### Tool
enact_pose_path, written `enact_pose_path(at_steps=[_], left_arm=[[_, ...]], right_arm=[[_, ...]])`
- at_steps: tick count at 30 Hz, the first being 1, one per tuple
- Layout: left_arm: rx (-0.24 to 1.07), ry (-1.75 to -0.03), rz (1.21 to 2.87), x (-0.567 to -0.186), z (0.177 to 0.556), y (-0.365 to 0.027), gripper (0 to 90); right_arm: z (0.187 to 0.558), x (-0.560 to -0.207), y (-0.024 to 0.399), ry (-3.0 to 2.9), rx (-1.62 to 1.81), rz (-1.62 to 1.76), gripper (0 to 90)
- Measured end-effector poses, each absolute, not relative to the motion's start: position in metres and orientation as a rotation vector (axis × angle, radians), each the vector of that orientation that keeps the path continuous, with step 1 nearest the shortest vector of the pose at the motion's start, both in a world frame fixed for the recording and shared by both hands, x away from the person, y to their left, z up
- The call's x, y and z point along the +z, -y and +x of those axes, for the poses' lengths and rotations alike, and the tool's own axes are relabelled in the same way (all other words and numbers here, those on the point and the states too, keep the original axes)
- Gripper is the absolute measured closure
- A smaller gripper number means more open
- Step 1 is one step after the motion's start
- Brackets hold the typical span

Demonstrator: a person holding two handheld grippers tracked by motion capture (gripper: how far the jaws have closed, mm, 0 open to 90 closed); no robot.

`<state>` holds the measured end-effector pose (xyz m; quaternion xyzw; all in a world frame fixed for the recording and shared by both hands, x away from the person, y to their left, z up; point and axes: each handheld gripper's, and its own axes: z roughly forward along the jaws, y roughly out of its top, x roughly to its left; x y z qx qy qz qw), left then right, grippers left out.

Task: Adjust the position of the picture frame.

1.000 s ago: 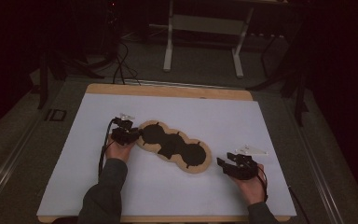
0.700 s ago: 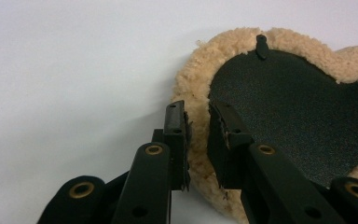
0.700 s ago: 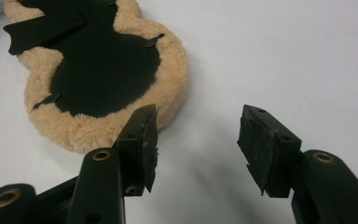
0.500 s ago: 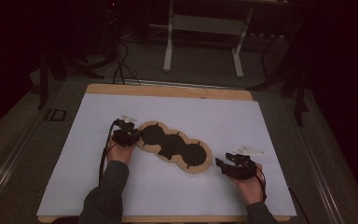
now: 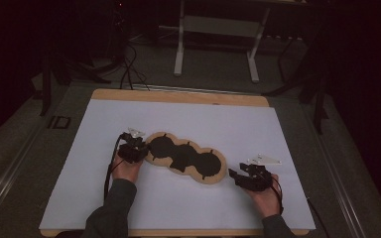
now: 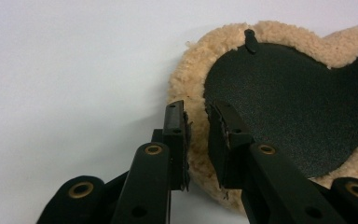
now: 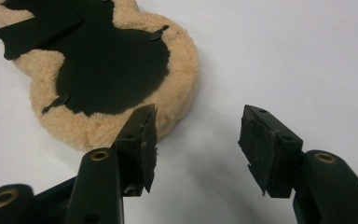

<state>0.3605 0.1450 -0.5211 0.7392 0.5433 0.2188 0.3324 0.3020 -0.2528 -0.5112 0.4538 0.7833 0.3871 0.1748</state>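
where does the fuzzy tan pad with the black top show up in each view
High view: the lobed tan fleece pad with the black top lies mid-sheet, running diagonally between the two hands.
Left gripper view: its rounded end sits at right, fleece rim between the jaws.
Right gripper view: its other end sits upper left, beyond the jaws.
Shared landmark: the small black tab at the black top's edge, like that.

Only one obstacle on the white table sheet (image 5: 188, 119): flat, lobed tan fleece pad with black backing (image 5: 186, 157), lying slantwise in the middle. Around it open room on all sides, widest toward the far wooden edge. Between the pad's right end and the right black two-jaw gripper (image 5: 238, 175), a narrow free gap.
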Motion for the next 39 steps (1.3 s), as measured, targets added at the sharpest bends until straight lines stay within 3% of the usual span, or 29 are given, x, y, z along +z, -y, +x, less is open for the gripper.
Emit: enact_pose_path(at_steps=[27, 28, 30, 32, 36, 39], left_arm=[[0.689, -1.369, 1.983, -0.522, 0.321, -0.131, 77.5], [0.646, -1.334, 1.968, -0.520, 0.319, -0.132, 90.0], [0.606, -1.314, 1.990, -0.521, 0.316, -0.128, 90.0], [0.696, -1.293, 2.029, -0.521, 0.313, -0.120, 90.0], [0.626, -1.310, 1.982, -0.521, 0.315, -0.127, 90.0], [0.650, -1.285, 1.994, -0.522, 0.312, -0.127, 90.0]], right_arm=[[0.304, -0.519, 0.246, -2.305, 1.039, 1.279, 45.1], [0.304, -0.519, 0.245, -2.320, 1.042, 1.272, 45.2], [0.303, -0.519, 0.244, -2.331, 1.041, 1.268, 45.3], [0.302, -0.519, 0.242, -2.355, 1.032, 1.250, 45.3], [0.301, -0.520, 0.239, -2.378, 1.019, 1.228, 45.3], [0.302, -0.522, 0.238, -2.400, 1.003, 1.227, 45.8]])
